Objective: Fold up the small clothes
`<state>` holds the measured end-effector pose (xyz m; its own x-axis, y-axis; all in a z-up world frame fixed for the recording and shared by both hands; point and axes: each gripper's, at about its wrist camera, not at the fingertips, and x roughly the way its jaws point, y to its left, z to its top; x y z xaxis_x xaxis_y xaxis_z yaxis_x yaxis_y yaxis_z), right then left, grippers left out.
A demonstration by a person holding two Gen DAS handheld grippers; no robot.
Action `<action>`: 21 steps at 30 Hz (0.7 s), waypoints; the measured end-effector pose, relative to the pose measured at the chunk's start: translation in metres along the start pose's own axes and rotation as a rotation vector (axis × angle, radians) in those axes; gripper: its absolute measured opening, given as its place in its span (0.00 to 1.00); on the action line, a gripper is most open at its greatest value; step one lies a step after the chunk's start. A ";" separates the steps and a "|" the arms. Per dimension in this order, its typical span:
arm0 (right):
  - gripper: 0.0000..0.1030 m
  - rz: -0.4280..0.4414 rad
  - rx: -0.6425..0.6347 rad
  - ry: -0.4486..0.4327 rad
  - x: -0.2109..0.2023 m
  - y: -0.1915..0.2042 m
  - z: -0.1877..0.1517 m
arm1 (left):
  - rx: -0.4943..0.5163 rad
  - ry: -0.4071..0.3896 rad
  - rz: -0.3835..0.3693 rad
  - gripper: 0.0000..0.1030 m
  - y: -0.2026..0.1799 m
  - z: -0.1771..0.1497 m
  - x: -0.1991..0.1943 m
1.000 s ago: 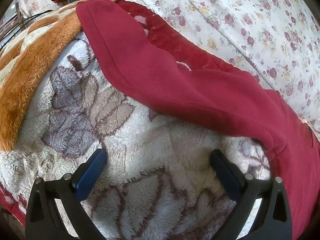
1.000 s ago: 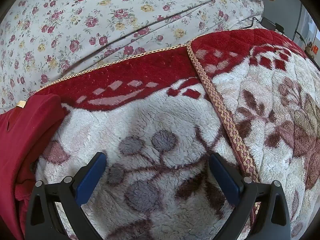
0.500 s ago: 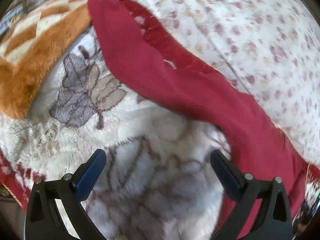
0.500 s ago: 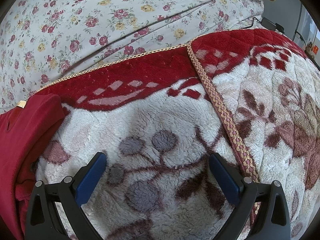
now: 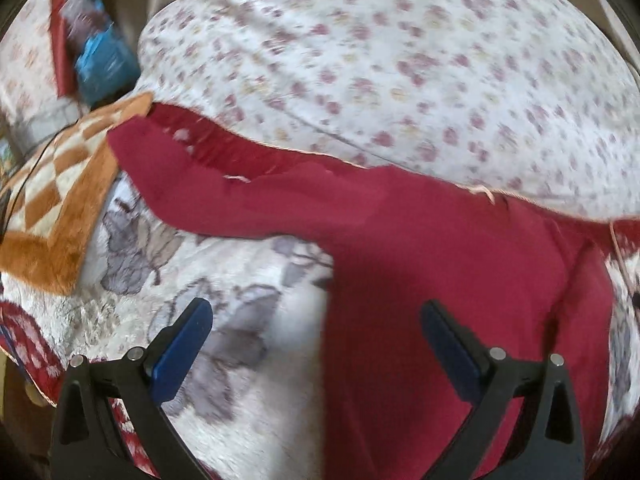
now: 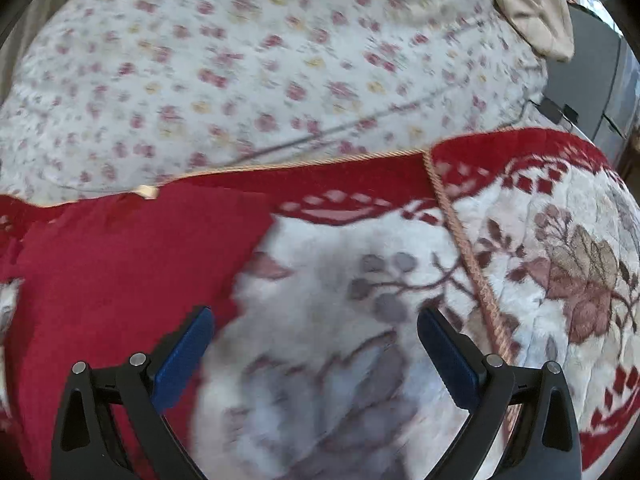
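Note:
A dark red garment (image 5: 420,248) lies spread on a plush white and red floral blanket (image 5: 240,280). In the left wrist view one long part of it runs up to the left and its wide body fills the lower right. My left gripper (image 5: 316,320) hovers open over the garment's left edge, with nothing between its blue pads. The right wrist view shows the same garment (image 6: 120,264) at the left. My right gripper (image 6: 314,324) is open above the garment's right edge and the blanket (image 6: 360,280), holding nothing.
A flowered white quilt (image 5: 400,60) rises behind the blanket in both views. An orange and cream checked throw (image 5: 60,208) lies at the left, with a blue bag (image 5: 104,64) beyond it. A beige cloth (image 6: 528,4) and a grey appliance (image 6: 592,80) sit at the far right.
Both grippers have pulled back and shifted toward the garment's body, so more of it shows in each view. Their jaws stay open. The garment has not moved.

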<state>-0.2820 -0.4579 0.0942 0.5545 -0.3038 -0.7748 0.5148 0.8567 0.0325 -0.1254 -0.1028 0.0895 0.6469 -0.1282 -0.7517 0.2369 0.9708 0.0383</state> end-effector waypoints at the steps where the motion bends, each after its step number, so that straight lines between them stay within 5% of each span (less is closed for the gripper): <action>1: 1.00 0.021 0.000 -0.002 -0.004 0.009 -0.001 | 0.015 -0.003 0.001 1.00 -0.007 0.000 0.000; 12: 1.00 0.189 -0.032 0.047 -0.013 0.115 0.000 | 0.066 -0.013 -0.044 1.00 -0.025 -0.001 0.000; 21: 1.00 0.169 -0.102 0.015 -0.006 0.164 -0.008 | 0.031 -0.019 -0.025 1.00 -0.013 0.004 0.006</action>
<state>-0.2057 -0.3121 0.0993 0.6175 -0.1464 -0.7728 0.3457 0.9331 0.0995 -0.1213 -0.1175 0.0870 0.6544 -0.1562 -0.7399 0.2751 0.9606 0.0405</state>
